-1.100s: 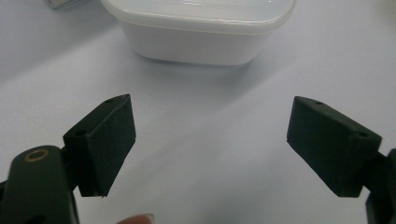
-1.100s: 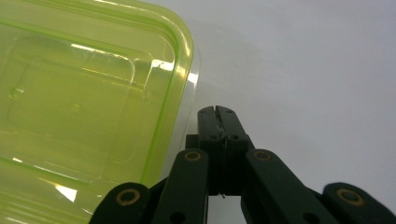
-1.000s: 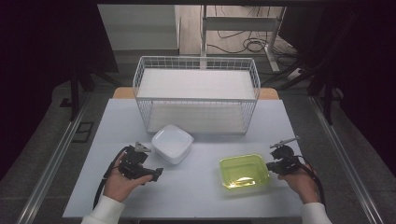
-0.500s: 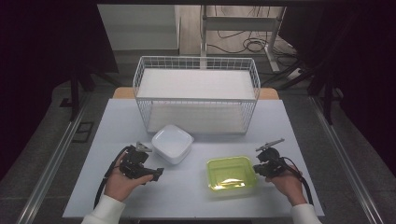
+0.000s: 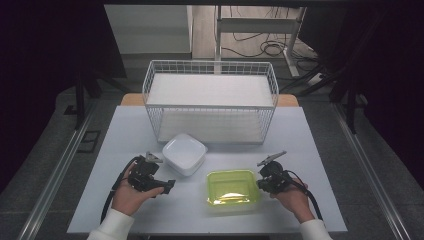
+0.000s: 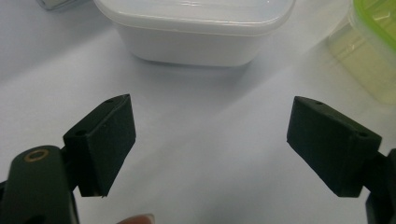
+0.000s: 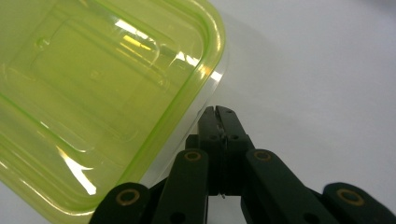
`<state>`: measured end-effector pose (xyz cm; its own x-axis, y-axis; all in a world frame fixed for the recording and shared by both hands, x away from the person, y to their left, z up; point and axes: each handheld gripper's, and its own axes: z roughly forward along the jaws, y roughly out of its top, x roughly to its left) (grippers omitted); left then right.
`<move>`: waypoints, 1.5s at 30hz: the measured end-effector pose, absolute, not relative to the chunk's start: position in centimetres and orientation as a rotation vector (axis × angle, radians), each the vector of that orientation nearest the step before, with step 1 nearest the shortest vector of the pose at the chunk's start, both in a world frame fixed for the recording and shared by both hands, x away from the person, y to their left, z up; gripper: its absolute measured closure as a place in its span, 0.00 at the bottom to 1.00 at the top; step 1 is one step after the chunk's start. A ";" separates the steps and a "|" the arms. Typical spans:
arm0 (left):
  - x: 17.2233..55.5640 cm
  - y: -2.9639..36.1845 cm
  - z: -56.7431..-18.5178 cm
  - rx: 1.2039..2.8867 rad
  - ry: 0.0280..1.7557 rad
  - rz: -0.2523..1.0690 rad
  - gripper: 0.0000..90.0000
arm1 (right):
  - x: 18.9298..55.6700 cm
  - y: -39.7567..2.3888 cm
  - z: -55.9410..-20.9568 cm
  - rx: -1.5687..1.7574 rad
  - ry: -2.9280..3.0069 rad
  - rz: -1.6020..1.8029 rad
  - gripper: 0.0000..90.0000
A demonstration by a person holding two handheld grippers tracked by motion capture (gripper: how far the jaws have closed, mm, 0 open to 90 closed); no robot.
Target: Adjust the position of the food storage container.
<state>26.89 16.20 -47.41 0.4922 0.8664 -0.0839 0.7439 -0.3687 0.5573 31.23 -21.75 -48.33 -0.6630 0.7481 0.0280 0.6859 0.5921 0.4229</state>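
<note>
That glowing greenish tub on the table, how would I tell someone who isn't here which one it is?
Start at the white wire basket at the back of the pale table, then come toward the person. Two tubs sit in front of it; the green container is the nearer one, beside the right tongs. It is see-through yellow-green, while the white container is opaque.

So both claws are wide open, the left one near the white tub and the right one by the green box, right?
Not quite: the right claw is shut, its jaws pressed together beside the green box, as the right gripper view shows. The left claw is wide open near the white tub.
</note>
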 end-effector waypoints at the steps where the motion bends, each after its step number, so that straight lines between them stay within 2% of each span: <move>1: 26.9 16.2 -47.4 2.201 1.322 0.305 0.17 | 31.2 -21.8 -48.3 1.209 2.664 0.609 0.98; 10: 27.1 16.3 -47.6 2.199 1.323 0.310 0.18 | 30.7 -19.9 -48.5 1.139 2.707 0.621 0.98; 21: 26.9 16.8 -47.1 2.126 1.312 0.292 0.19 | 30.6 -23.3 -46.9 1.259 2.546 0.736 0.96; 23: 26.9 16.7 -47.0 2.125 1.310 0.287 0.19 | 30.7 -23.8 -46.6 1.288 2.516 0.790 0.90; 24: 26.8 16.6 -46.9 2.124 1.307 0.286 0.19 | 30.7 -24.2 -46.5 1.341 2.478 0.856 0.76; 25: 26.8 16.6 -46.8 2.120 1.306 0.286 0.19 | 30.7 -24.2 -46.5 1.341 2.478 0.856 0.76; 26: 26.8 16.6 -46.7 2.114 1.303 0.284 0.19 | 30.7 -24.5 -46.5 1.389 2.450 0.894 0.61; 28: 26.7 16.5 -46.7 2.112 1.303 0.282 0.19 | 30.6 -24.7 -46.6 1.402 2.426 0.904 0.50; 29: 26.7 16.5 -46.7 2.112 1.303 0.282 0.19 | 30.6 -24.7 -46.6 1.402 2.426 0.904 0.50; 30: 26.7 16.5 -46.8 2.122 1.304 0.281 0.19 | 30.6 -25.0 -46.5 1.408 2.414 0.907 0.42; 38: 26.8 16.6 -46.8 2.122 1.303 0.271 0.19 | 30.6 -25.4 -46.7 1.422 2.409 0.904 0.33; 45: 26.5 17.2 -46.7 2.107 1.323 0.278 0.19 | 30.8 -24.7 -46.9 1.409 2.443 0.887 0.32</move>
<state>26.46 17.18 -46.66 0.4744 0.8681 -0.1463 0.7357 -0.2997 0.6074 30.79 -24.74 -46.91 -0.5323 0.8363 0.1314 0.7258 0.3710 0.5792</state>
